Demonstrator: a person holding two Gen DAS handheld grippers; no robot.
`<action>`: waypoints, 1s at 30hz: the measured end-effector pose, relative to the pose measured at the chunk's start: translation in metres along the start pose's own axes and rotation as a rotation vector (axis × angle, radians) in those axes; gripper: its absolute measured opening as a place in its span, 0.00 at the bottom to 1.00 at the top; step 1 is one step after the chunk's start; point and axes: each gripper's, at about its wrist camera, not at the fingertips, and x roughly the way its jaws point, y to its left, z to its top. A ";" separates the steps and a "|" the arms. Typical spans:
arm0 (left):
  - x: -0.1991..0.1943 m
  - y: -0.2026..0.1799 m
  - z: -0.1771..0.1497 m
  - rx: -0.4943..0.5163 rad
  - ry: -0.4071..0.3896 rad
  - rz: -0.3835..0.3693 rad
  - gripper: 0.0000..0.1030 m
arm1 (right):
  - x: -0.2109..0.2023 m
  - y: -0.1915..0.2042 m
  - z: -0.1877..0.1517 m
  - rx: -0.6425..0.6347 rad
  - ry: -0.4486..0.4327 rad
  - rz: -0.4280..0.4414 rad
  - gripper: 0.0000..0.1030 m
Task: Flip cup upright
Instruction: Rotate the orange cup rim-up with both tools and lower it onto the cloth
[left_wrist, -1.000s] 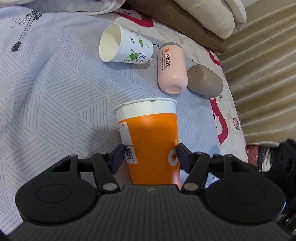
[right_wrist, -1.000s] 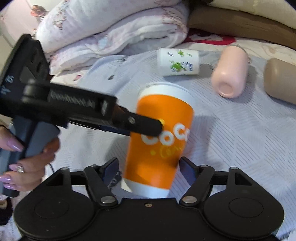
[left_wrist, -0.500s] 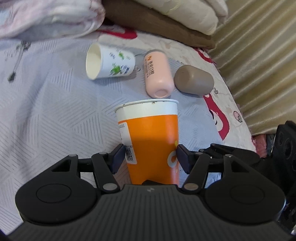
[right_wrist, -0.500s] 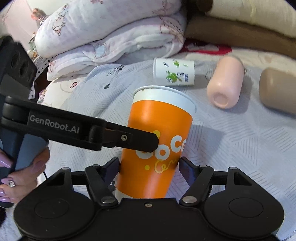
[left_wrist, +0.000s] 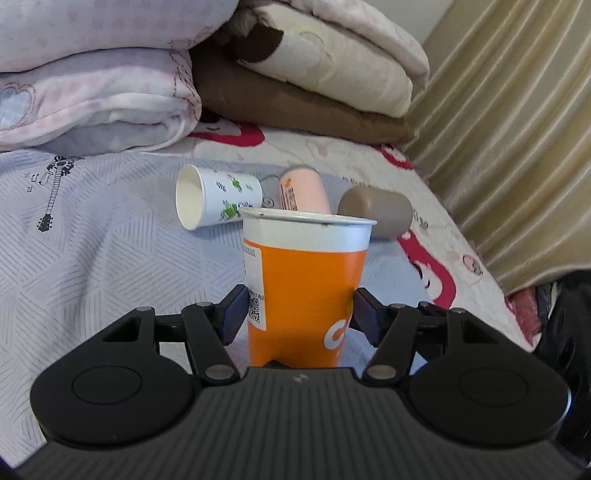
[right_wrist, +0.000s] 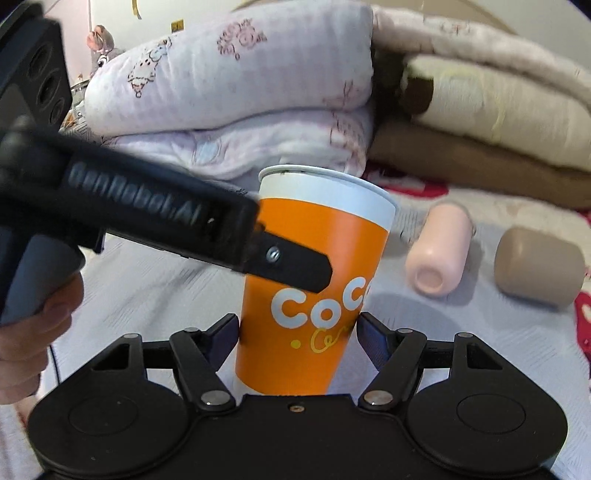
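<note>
The orange paper cup (left_wrist: 306, 291) with a white rim stands upright, mouth up, on the grey bedsheet (left_wrist: 110, 266). My left gripper (left_wrist: 299, 314) is shut on the cup, both pads pressed on its sides near mid-height. In the right wrist view the same cup (right_wrist: 314, 295) sits between my right gripper's (right_wrist: 297, 338) pads; the left pad touches it, the right pad is slightly apart. The left gripper's finger (right_wrist: 288, 266) crosses the cup's front there.
Behind the cup lie a white cup with green print (left_wrist: 214, 201), a pink bottle (left_wrist: 303, 190) and a taupe cup (left_wrist: 376, 212), all on their sides. Folded quilts (left_wrist: 110, 92) are stacked at the back. A curtain (left_wrist: 517, 129) hangs on the right.
Both cameras have dropped lower and tilted toward level, so the cup now looks upright. The left gripper stays shut on the cup; the right gripper keeps framing it.
</note>
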 end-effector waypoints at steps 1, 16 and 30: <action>-0.001 0.002 0.000 -0.006 -0.008 0.001 0.59 | 0.001 0.003 -0.001 -0.002 -0.019 -0.015 0.73; 0.008 -0.001 -0.005 0.043 -0.069 0.045 0.59 | 0.037 0.020 -0.019 -0.158 -0.229 -0.206 0.74; 0.017 0.002 -0.006 0.025 -0.060 -0.013 0.56 | 0.061 0.009 -0.018 -0.109 -0.255 -0.233 0.74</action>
